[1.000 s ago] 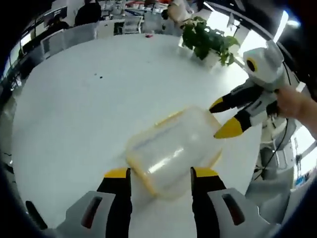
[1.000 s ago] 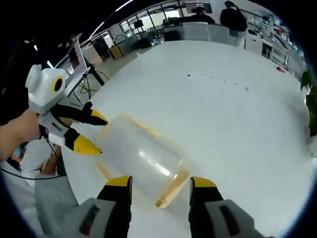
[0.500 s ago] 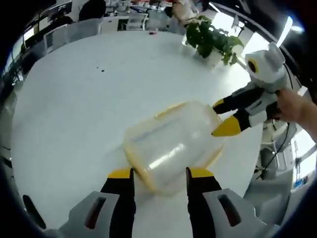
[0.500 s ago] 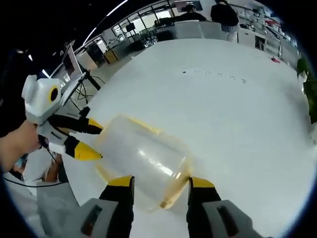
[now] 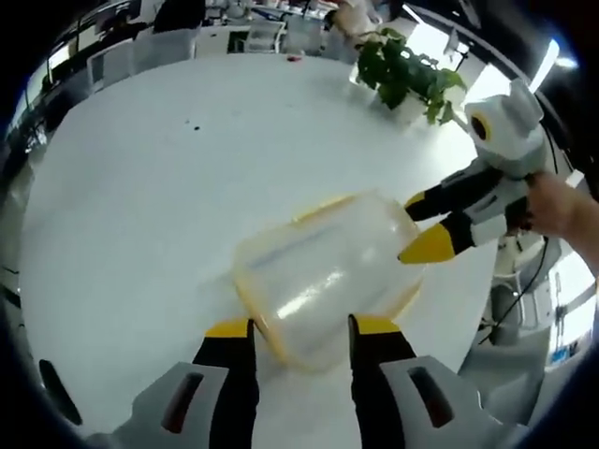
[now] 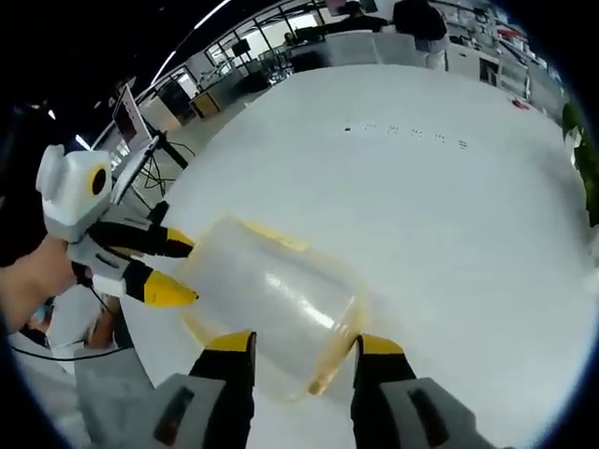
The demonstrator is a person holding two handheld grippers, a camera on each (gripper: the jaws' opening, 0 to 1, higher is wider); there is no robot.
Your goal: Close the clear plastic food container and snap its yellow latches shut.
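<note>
Container (image 5: 323,281): clear plastic with yellow trim; no label, brand or number can be read on it.
Surface (image 6: 449,234): plain white; a short row of small dark marks (image 6: 404,134) lies on it, too small and blurred to tell whether they are letters.
Background: desks and screens far off; any signs there are too blurred to read.
Readable text overall: none.
</note>
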